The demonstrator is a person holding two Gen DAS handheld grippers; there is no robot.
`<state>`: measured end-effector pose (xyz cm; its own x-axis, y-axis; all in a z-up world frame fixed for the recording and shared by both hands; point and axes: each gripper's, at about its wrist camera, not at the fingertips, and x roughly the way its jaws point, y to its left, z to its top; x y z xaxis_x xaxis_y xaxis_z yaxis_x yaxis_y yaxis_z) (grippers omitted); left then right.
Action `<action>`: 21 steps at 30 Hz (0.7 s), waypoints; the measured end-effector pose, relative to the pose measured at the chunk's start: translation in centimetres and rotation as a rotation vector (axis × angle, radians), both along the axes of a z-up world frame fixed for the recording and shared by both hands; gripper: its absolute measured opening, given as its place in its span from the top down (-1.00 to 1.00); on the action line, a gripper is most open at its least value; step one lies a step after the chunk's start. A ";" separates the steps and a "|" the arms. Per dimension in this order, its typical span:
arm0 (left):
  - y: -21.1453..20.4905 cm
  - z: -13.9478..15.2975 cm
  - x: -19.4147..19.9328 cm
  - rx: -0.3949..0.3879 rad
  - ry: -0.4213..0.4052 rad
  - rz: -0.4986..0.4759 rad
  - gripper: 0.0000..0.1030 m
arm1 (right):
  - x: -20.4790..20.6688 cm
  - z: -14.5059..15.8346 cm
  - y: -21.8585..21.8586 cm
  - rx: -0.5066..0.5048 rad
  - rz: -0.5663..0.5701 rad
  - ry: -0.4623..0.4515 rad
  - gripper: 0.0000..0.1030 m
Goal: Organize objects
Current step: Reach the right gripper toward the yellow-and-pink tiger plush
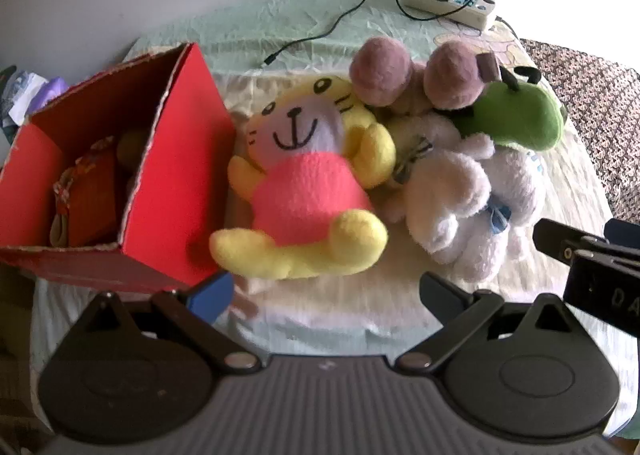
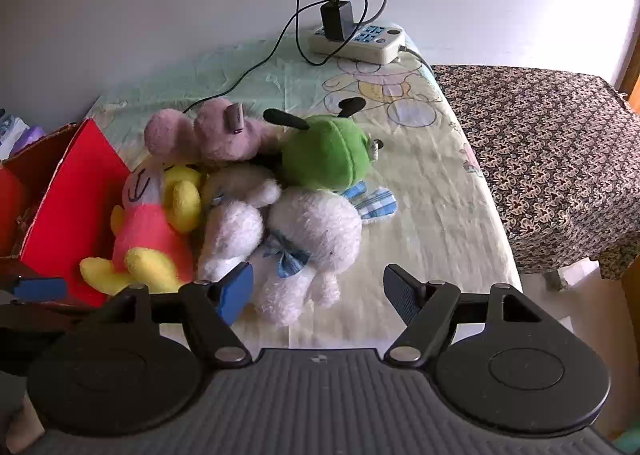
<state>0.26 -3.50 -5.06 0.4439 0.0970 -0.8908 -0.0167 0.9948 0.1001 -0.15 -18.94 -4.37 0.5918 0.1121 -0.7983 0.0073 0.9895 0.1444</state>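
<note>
Several plush toys lie heaped on a table draped in a pale cartoon-print cloth, with a red cardboard box standing open at the heap's left, just beside the toys, and already holding some reddish items that are hard to make out. Largest of the heap is the white fluffy plush with a blue checked bow, nearest the right gripper. Against the box rests the yellow cat plush in a pink shirt, lying face up. Behind them sit the green plush and the pinkish-mauve plush, touching each other. At the far edge a white power strip carries a black charger. Left gripper hovers before the yellow cat, jaws wide apart and empty. Right gripper hovers over the white plush, jaws apart, gripping nothing.
</note>
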 end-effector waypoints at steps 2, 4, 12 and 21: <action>0.1 0.0 0.0 0.003 -0.002 -0.004 -0.93 | 0.1 0.0 0.2 -0.002 0.006 -0.001 -0.45; 0.2 0.0 0.0 0.006 -0.001 -0.006 -0.93 | 0.1 0.0 0.4 -0.001 0.004 -0.001 -0.45; 0.9 -0.2 0.3 0.007 0.008 -0.008 -0.93 | 0.6 -0.2 1.5 0.000 0.010 0.008 -0.45; 2.2 -1.2 0.2 -0.010 0.015 -0.051 -0.93 | 0.8 -0.5 1.2 0.073 -0.004 -0.008 -0.42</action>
